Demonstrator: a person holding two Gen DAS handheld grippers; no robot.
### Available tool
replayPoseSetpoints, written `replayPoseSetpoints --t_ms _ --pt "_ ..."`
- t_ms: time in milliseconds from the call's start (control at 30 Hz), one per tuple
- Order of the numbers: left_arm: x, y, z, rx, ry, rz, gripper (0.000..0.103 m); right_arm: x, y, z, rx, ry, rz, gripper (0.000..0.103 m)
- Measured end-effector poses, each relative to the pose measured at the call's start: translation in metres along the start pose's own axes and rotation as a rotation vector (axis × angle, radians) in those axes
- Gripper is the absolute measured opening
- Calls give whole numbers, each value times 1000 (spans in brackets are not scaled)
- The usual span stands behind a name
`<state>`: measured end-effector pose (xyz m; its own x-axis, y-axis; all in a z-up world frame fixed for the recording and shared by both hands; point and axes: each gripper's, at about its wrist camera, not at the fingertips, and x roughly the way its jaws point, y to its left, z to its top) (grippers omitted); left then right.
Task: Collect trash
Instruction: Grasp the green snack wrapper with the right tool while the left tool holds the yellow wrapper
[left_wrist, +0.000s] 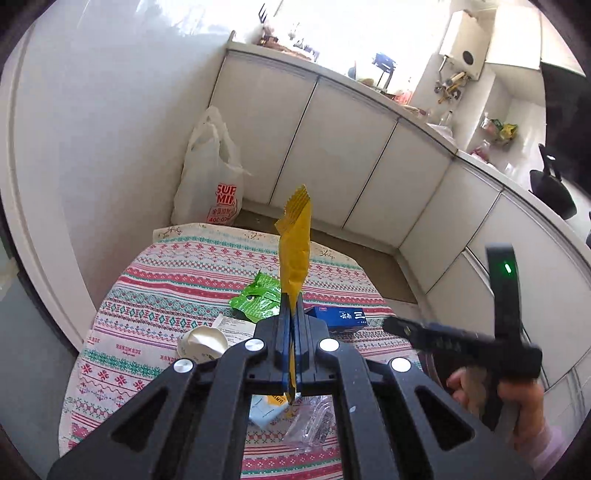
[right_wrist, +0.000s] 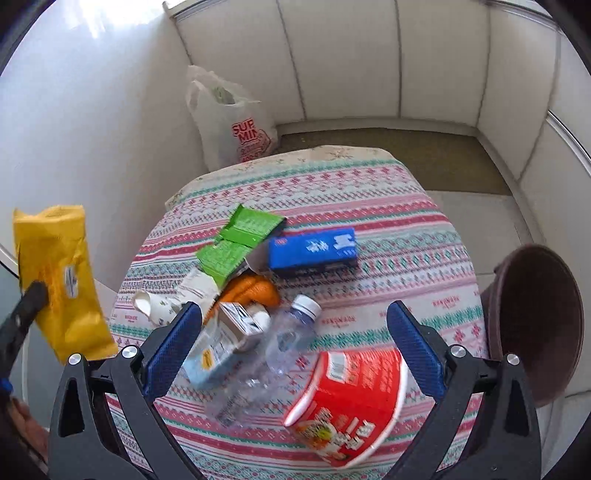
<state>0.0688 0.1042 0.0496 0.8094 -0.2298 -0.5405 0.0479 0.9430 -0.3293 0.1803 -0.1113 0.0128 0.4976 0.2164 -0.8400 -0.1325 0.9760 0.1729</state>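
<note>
My left gripper (left_wrist: 293, 301) is shut on a long yellow wrapper (left_wrist: 295, 240), which stands up out of the jaws above the table. The right wrist view shows the same wrapper (right_wrist: 62, 277) at the far left, lifted clear of the cloth. My right gripper (right_wrist: 295, 332) hangs open over the trash pile with nothing between its fingers. Below it lie a red noodle cup (right_wrist: 351, 398) on its side, a clear plastic bottle (right_wrist: 284, 347), a small carton (right_wrist: 240, 321), orange peel (right_wrist: 258, 291), green wrappers (right_wrist: 240, 240), a blue box (right_wrist: 314, 251) and a crumpled paper cup (right_wrist: 155, 302).
The table (right_wrist: 369, 192) wears a patterned cloth. A white plastic bag (right_wrist: 232, 122) stands open on the floor behind it, against the wall. A brown bin (right_wrist: 539, 325) sits at the table's right edge. White cabinets (left_wrist: 351, 166) line the far side.
</note>
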Motion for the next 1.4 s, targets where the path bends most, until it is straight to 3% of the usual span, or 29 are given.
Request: replayPoseSetpoints --t_ms 133,267,400,633,700,733,767,900,933,967,1167,1400 --pt "-24 2 6 38 -101 29 1 38 28 48 -10 62 31 96" --pt "-34 13 12 28 -144 53 1 99 34 77 83 185 58 91" --pt "-34 17 13 40 -153 77 1 157 32 79 156 290 16 90" --pt "-27 25 11 35 -129 79 2 217 46 74 168 362 -47 89" --pt "-24 27 10 29 -111 77 2 230 53 70 159 395 -54 82" --pt "-23 28 10 24 -108 75 2 234 56 68 145 410 -75 71" --pt "-23 28 10 21 -107 73 2 234 62 67 109 391 -113 69" --pt "-27 30 9 21 -115 68 2 233 63 62 128 380 -76 57" --pt "-28 31 8 21 -116 67 2 232 63 61 125 378 -78 51" --pt "-28 32 8 20 -117 65 2 231 64 60 112 374 -88 40" --pt "-30 33 6 21 -114 66 2 221 73 57 71 317 -81 13" --pt "-32 32 7 21 -114 58 2 175 72 67 35 181 -62 7"
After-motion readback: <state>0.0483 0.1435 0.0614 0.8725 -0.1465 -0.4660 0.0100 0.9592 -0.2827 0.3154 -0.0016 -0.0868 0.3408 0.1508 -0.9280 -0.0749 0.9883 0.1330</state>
